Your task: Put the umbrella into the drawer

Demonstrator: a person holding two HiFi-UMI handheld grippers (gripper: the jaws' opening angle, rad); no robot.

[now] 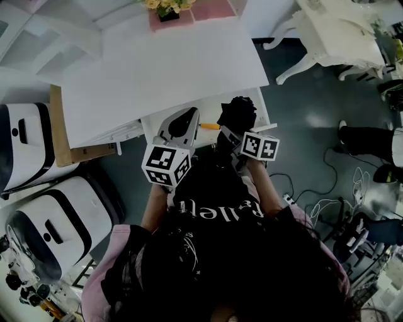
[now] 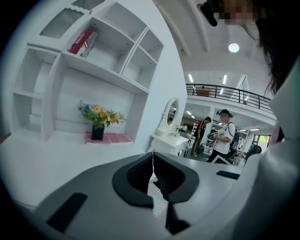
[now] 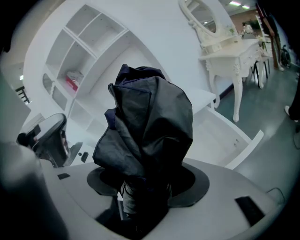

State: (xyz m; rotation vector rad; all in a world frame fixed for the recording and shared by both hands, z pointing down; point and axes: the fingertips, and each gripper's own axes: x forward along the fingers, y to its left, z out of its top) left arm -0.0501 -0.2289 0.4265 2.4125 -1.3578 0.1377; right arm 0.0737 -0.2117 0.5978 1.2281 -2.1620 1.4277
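Right tongs [image 3: 140, 199] clamp folded umbrella [image 3: 150, 117], bundle upright over open drawer [image 3: 221, 135].

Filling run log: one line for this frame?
right gripper: shut on umbrella | left gripper: shut, empty | drawer: open | umbrella: not yet inside

From here, the drawer [image 3: 219, 135] stands pulled out from the near edge of the desk [image 1: 164, 69], toward me. The umbrella [image 1: 237, 113] sits between the jaws of my right gripper [image 3: 143, 192], over the drawer's right part. My left gripper [image 2: 153, 172] hangs just to its left, over the drawer's left part. The flower pot [image 1: 167, 9] stands at the desk's far edge, with the shelving [image 2: 108, 51] behind it. A dressing table [image 1: 334, 34] stands far right, well apart from the desk.
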